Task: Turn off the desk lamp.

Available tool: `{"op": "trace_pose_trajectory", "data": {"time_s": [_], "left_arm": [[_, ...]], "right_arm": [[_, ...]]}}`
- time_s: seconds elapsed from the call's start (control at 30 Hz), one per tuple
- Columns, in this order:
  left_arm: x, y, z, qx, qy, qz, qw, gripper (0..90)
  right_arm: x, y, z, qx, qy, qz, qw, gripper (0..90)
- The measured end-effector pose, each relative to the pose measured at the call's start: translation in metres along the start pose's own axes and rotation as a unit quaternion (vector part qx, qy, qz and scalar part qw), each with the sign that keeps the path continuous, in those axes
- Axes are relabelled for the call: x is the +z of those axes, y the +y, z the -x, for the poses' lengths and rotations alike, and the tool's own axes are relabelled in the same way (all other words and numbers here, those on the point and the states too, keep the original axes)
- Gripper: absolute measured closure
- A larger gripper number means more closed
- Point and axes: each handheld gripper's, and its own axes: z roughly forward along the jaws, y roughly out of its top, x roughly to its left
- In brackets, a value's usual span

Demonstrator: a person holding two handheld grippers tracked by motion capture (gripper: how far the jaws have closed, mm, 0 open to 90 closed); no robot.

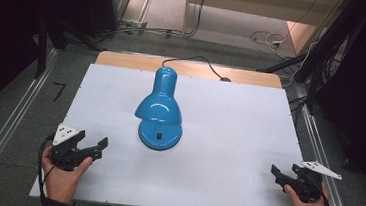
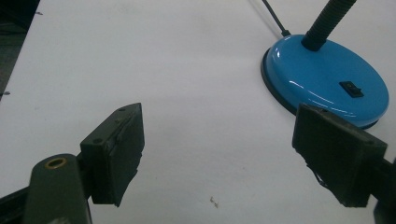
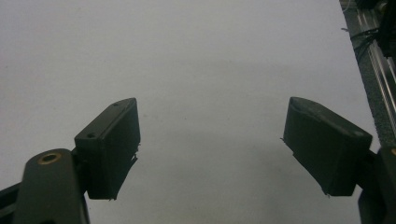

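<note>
Blue lamp (image 1: 160, 112) stands mid-table, neck running away from the person; left gripper (image 1: 89, 146), jaws spread and empty, sits nearer than the equally spread right gripper (image 1: 282, 174).

A white table (image 1: 227, 152) carries a blue desk lamp (image 1: 160, 112), standing ahead and to the right of the left gripper (image 1: 94, 147) and well apart from the right gripper (image 1: 281, 173). Its black cord (image 1: 195, 60) trails off the far edge.

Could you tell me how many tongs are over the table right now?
2. The left tongs are at the near left corner of the white table, open; the right tongs are at the near right corner, open too.
</note>
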Motion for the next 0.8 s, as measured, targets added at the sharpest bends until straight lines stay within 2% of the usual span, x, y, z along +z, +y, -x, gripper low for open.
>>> {"op": "trace_pose_trajectory", "data": {"time_s": [0.43, 0.8], "left_arm": [[-0.01, -0.006, -0.006, -0.001, -0.001, 0.0, 1.0, 18.0], [-0.02, -0.013, -0.013, -0.003, 0.009, -0.004, 0.9999, 18.0]], "right_arm": [[0.0, 0.0, 0.0, 0.0, 0.0, 0.0, 1.0, 17.5], [-0.001, 0.0, 0.001, 0.002, -0.001, 0.001, 1.0, 17.4]]}}
